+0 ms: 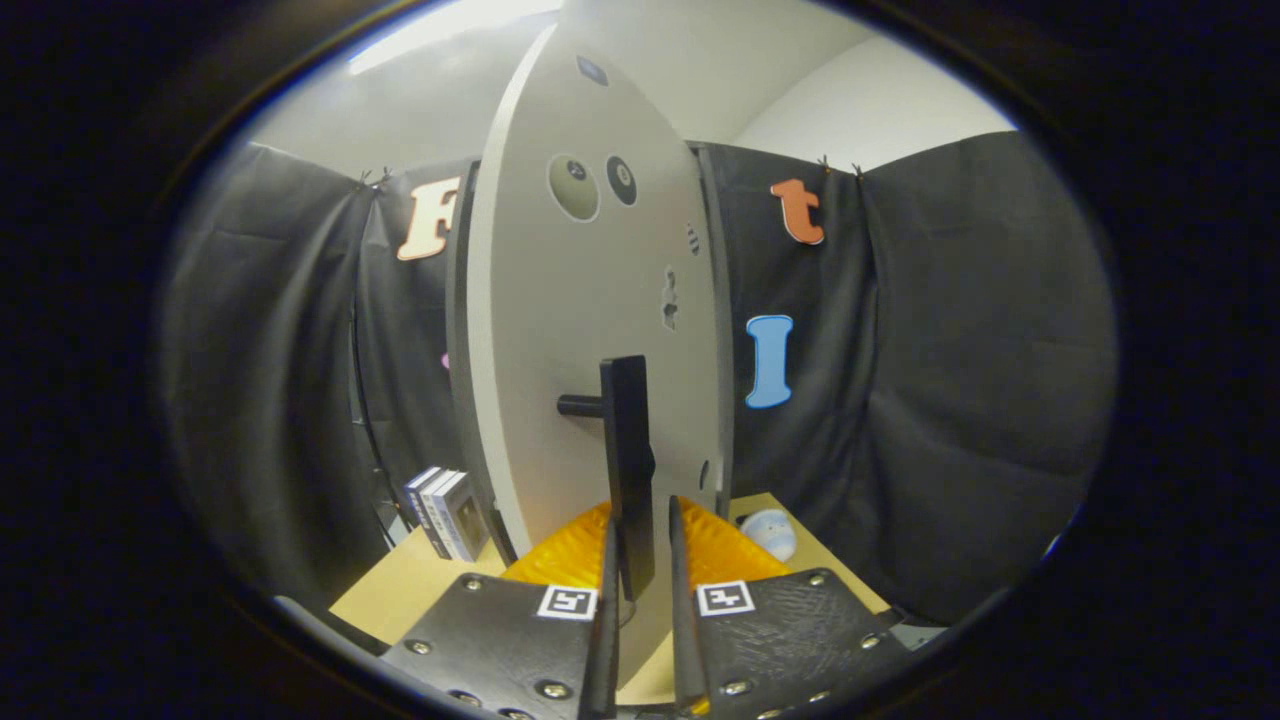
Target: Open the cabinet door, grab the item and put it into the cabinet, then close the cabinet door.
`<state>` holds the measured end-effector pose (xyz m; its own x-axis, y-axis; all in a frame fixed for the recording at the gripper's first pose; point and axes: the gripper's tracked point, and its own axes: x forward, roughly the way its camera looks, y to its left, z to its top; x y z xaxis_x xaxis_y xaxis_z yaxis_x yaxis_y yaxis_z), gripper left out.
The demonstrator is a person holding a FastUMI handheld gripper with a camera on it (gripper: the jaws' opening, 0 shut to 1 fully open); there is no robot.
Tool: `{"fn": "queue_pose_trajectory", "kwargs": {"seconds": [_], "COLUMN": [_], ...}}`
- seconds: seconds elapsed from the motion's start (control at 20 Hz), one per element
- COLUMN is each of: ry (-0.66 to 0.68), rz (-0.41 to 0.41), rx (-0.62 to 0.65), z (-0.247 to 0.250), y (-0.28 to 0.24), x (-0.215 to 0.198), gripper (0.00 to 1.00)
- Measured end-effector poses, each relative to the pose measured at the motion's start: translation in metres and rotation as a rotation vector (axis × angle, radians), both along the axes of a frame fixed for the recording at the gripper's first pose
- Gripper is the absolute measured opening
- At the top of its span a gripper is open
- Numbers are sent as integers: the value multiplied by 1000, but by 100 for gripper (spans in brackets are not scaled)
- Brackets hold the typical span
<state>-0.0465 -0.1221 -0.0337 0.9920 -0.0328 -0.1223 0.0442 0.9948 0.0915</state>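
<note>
The gripper point(640, 545) is seen right at the pale grey cabinet door point(590, 330), and its two fingers are closed in on the door's black bar handle point(628, 460), one on each side of the lower end. The door is viewed nearly edge-on, rising tall just beyond the fingers. On the light wooden tabletop point(400, 590), a small stack of boxed items point(447, 512) is stood beside the door, and a small rounded white-and-blue object point(770, 532) is seen at the other side.
</note>
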Motion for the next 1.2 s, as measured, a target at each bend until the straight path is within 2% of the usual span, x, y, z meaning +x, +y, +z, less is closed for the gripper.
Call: {"fn": "queue_pose_trajectory", "kwargs": {"seconds": [0.2,0.55,1.2], "ry": [-7,-2,-10], "rz": [-26,-39,68], "rx": [-28,-4,74], "z": [2,4,2], "y": [-39,-93,-150], "x": [-5,-5,0], "gripper": [22,21,21]}}
